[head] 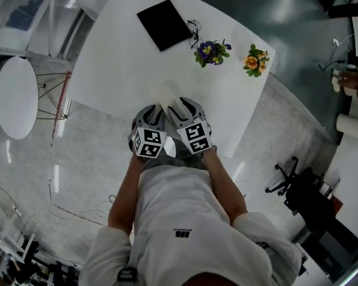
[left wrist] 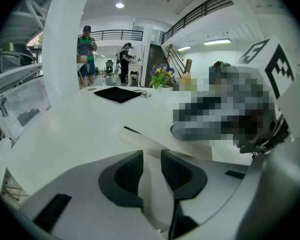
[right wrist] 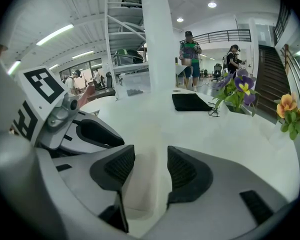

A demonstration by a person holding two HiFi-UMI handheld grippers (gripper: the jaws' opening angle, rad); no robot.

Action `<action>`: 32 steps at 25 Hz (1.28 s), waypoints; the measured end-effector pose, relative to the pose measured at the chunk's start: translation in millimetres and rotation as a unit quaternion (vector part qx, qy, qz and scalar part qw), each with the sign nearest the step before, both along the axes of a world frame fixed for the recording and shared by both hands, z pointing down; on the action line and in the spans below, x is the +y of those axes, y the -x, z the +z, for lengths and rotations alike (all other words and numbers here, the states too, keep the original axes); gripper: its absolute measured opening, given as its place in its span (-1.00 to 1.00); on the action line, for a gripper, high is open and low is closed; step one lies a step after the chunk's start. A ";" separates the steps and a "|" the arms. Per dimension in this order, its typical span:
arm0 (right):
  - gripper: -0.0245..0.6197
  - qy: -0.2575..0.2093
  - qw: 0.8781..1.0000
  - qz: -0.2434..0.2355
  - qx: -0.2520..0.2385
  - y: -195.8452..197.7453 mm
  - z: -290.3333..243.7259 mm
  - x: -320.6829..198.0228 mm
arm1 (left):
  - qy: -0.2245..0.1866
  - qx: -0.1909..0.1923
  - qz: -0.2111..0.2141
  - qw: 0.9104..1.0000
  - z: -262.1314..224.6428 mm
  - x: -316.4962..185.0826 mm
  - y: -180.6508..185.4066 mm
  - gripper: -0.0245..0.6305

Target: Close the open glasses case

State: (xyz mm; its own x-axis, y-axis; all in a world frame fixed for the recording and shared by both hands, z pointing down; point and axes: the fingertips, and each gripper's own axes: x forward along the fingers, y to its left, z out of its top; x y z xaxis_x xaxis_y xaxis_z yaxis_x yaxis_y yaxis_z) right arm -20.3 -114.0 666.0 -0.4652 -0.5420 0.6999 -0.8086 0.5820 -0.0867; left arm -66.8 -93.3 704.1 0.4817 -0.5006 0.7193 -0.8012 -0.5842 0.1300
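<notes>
A cream-white glasses case (head: 165, 93) lies near the front edge of the white table (head: 107, 58), just ahead of both grippers. My left gripper (head: 154, 112) has its jaws close together on a thin cream flap of the case (left wrist: 146, 140), which runs between the pads. To its right, my right gripper (head: 180, 105) has its jaws against the sides of the case body (right wrist: 142, 184). In the left gripper view the left gripper (left wrist: 151, 159) shows dark ribbed pads. The right gripper (right wrist: 150, 166) shows the same in its own view. How far the case stands open is hidden.
A black flat pad (head: 164, 24) lies at the table's far side, with a small dark wire item (head: 195, 31) beside it. A purple flower pot (head: 210, 51) and an orange one (head: 256, 59) stand to the right. A round white table (head: 15, 97) is at the left. People stand far off.
</notes>
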 end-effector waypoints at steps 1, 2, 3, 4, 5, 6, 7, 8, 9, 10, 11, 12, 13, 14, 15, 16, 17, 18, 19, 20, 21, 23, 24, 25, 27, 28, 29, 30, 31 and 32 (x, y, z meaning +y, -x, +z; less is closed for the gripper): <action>-0.27 0.000 1.000 0.001 0.001 0.3 0.2 0.5 | 0.000 0.000 0.001 1.000 0.2 0.4 0.7 -0.55; -0.26 0.001 1.000 0.001 0.003 0.6 0.5 0.9 | 0.000 0.000 0.001 1.000 0.4 0.6 1.5 -0.54; -0.26 0.001 1.000 0.001 0.004 0.8 0.9 1.5 | 0.000 0.001 0.002 1.000 0.6 0.8 2.2 -0.54; -0.26 0.000 1.000 0.002 0.005 0.9 1.5 1.9 | 0.000 0.002 0.002 1.000 0.7 0.9 2.6 -0.54; -0.26 0.000 1.000 0.004 0.006 0.9 1.9 2.2 | -0.001 0.003 0.002 1.000 0.7 0.9 3.0 -0.53; -0.26 -0.002 1.000 0.006 0.006 0.8 2.2 2.4 | -0.002 0.003 0.003 1.000 0.4 0.8 3.3 -0.53; -0.26 -0.003 1.000 0.008 0.007 0.7 2.3 2.4 | -0.003 0.004 0.004 1.000 -0.1 0.7 3.9 -0.53; -0.26 -0.006 1.000 0.011 0.009 0.7 2.0 2.4 | -0.005 0.005 0.005 1.000 -1.1 0.6 4.8 -0.52; -0.25 -0.008 1.000 0.013 0.011 0.6 1.4 2.6 | -0.006 0.005 0.005 1.000 -2.3 0.7 5.8 -0.52; -0.24 -0.010 1.000 0.016 0.014 0.0 0.4 2.9 | -0.008 0.006 0.006 1.000 -3.8 0.8 6.8 -0.52; -0.24 -0.012 1.000 0.019 0.016 -0.9 -0.9 3.1 | -0.010 0.007 0.006 1.000 -5.9 0.6 7.8 -0.52; -0.24 -0.015 0.999 0.023 0.017 -2.1 -2.9 2.9 | -0.013 0.009 0.006 1.000 -8.6 -0.1 9.0 -0.51; -0.24 -0.018 0.999 0.029 0.017 -3.4 -5.8 2.4 | -0.017 0.011 0.006 1.000 -12.0 -1.3 10.5 -0.51; -0.24 -0.023 0.999 0.036 0.014 -4.8 -9.7 1.6 | -0.021 0.013 0.006 1.000 -16.1 -2.8 12.2 -0.51; -0.24 -0.028 0.999 0.043 0.012 -6.2 -14.5 0.8 | -0.026 0.015 0.005 1.000 -20.7 -4.2 14.0 -0.51; -0.24 -0.035 0.998 0.049 0.010 -7.5 -20.0 0.0 | -0.032 0.018 0.005 0.999 -25.9 -5.8 15.8 -0.50; -0.24 -0.042 0.998 0.054 0.009 -8.9 -26.2 -1.0 | -0.038 0.021 0.004 0.999 -31.7 -7.6 17.4 -0.50; -0.24 -0.049 0.997 0.057 0.008 -10.1 -33.3 -2.2 | -0.045 0.024 0.004 0.999 -38.1 -9.9 18.9 -0.50; -0.24 -0.057 0.997 0.060 0.008 -11.1 -41.0 -3.4 | -0.052 0.027 0.003 0.998 -45.1 -12.3 20.3 -0.50; -0.24 -0.065 0.996 0.063 0.006 -11.9 -49.0 -4.5 | -0.060 0.029 0.003 0.998 -52.5 -14.9 21.5 -0.50; -0.24 -0.073 0.995 0.065 0.005 -12.7 -57.1 -5.5 | -0.069 0.032 0.004 0.997 -60.1 -17.6 22.5 -0.50; -0.24 -0.087 0.994 0.070 0.003 -14.2 -72.4 -6.9 | -0.086 0.037 0.005 0.996 -75.5 -22.7 23.5 -0.50; -0.25 -0.093 0.993 0.072 0.002 -14.9 -79.7 -7.3 | -0.093 0.041 0.006 0.995 -83.2 -25.0 23.5 -0.50; -0.24 -0.098 0.992 0.074 -0.001 -15.5 -87.0 -7.4 | -0.101 0.044 0.006 0.994 -90.8 -27.0 23.3 -0.50; -0.25 -0.109 0.991 0.079 -0.006 -16.7 -101.0 -6.9 | -0.117 0.050 0.008 0.992 -106.6 -29.9 22.8 -0.50; -0.25 -0.114 0.990 0.081 -0.007 -17.3 -107.6 -6.5 | -0.124 0.052 0.009 0.991 -114.6 -31.1 22.5 -0.50; -0.25 -0.117 0.990 0.083 -0.007 -17.9 -113.7 -6.1 | -0.132 0.055 0.010 0.990 -122.5 -32.1 22.1 -0.50; -0.25 -0.120 0.989 0.083 -0.006 -18.6 -119.1 -5.7 | -0.139 0.056 0.011 0.989 -130.0 -33.1 21.8 -0.50; -0.25 -0.122 0.989 0.083 -0.004 -19.1 -123.9 -5.4 | -0.145 0.057 0.012 0.988 -137.0 -33.9 21.9 -0.50; -0.25 -0.125 0.989 0.083 -0.003 -19.6 -128.5 -5.1 | -0.151 0.058 0.012 0.987 -143.3 -34.5 22.3 -0.50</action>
